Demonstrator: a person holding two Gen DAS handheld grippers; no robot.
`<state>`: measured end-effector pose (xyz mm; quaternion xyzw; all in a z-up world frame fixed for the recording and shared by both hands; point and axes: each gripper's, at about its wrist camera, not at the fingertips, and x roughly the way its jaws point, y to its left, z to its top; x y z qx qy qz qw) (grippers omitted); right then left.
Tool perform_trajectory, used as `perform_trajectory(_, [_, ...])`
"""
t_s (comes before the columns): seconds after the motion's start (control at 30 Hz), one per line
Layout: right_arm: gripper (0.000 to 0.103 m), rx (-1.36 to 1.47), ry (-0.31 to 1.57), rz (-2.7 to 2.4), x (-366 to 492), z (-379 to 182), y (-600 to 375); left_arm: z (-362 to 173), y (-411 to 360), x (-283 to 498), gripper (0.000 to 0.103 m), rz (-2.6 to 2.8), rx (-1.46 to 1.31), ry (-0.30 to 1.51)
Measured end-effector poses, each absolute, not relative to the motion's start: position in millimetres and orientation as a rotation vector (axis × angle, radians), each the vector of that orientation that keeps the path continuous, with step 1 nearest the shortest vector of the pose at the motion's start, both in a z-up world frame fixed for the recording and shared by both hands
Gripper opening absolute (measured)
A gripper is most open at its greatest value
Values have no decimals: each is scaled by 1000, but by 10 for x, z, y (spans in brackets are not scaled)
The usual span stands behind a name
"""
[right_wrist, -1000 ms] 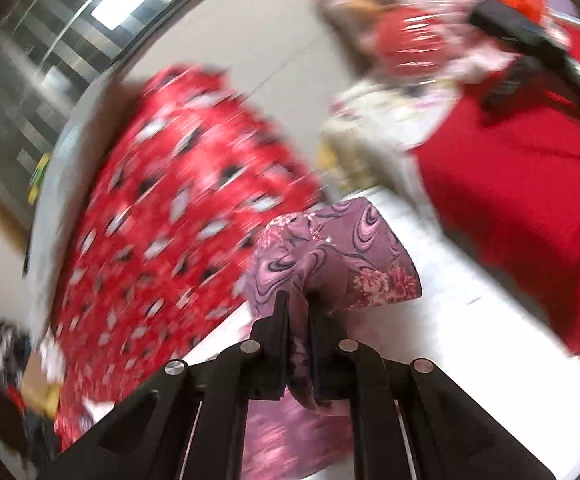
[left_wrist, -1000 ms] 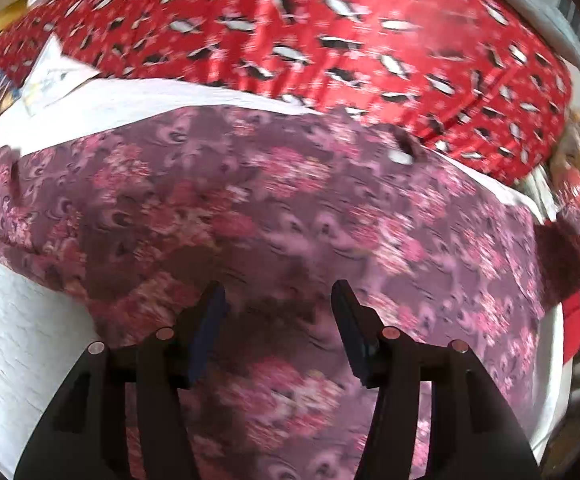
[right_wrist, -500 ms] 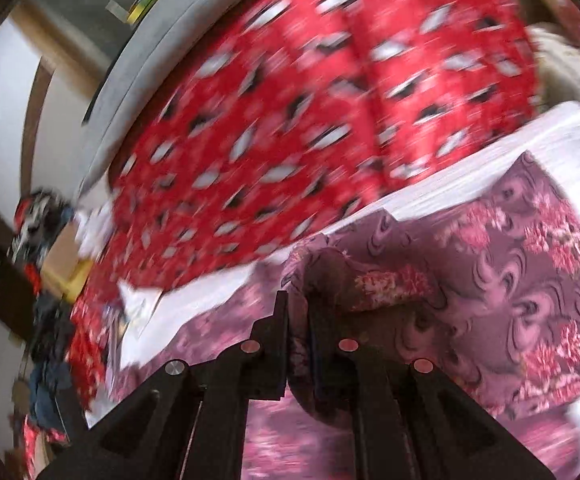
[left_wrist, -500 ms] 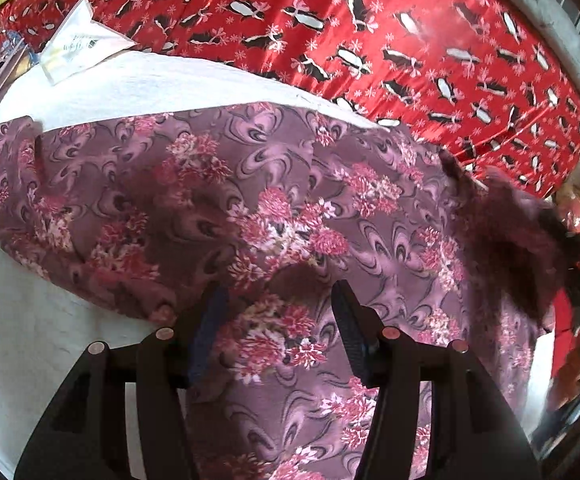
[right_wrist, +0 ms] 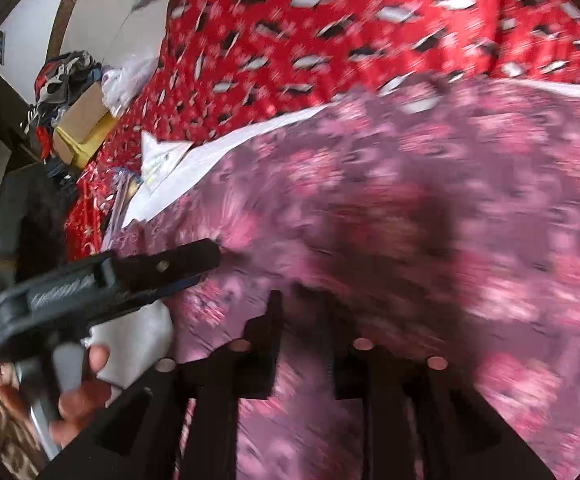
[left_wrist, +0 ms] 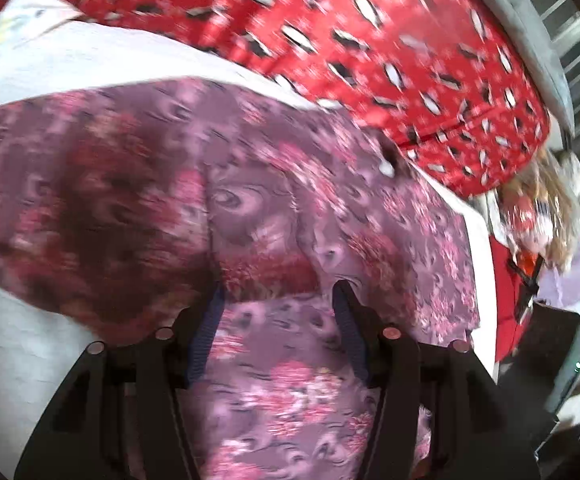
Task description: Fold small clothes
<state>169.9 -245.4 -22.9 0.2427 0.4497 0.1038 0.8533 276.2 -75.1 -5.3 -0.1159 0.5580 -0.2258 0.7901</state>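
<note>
A purple floral garment point(left_wrist: 330, 216) lies spread on a white sheet point(left_wrist: 22, 344), with one layer folded over itself. My left gripper point(left_wrist: 276, 300) hangs low over the garment's near part. Its jaws are opening and the folded edge lies between them without being pinched. In the right wrist view the same garment point(right_wrist: 410, 200) fills the frame, blurred. My right gripper point(right_wrist: 302, 320) is just above it with its jaws opening, cloth under and between them but no longer clamped. In that view a hand point(right_wrist: 78, 380) holds the left gripper point(right_wrist: 194, 264) at the left.
A red patterned blanket point(left_wrist: 370, 40) covers the bed behind the sheet. A white paper point(right_wrist: 162, 156) lies at the sheet's far corner. Beyond it are a cardboard box point(right_wrist: 86, 116) and a heap of clothes. A black box point(left_wrist: 558, 360) stands off the bed's right side.
The right gripper swept across with the garment's corner pinched, laid it over the spread cloth near the left gripper, and its jaws have parted. The left gripper tipped down and opened slightly wider.
</note>
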Motion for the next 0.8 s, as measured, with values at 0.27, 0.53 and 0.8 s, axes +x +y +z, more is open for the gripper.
perform_trajectory(0.27, [36, 547, 822, -152, 1195, -70, -3778, -161, -898, 2818, 57, -365, -241, 1131])
perform_trajectory(0.53, [8, 700, 851, -321, 1243, -441, -4704, -102, -762, 2894, 6, -322, -284, 1059])
perform_trajectory(0.8, [9, 688, 829, -276, 1198, -447, -4528, -252, -551, 3014, 7, -208, -274, 1156])
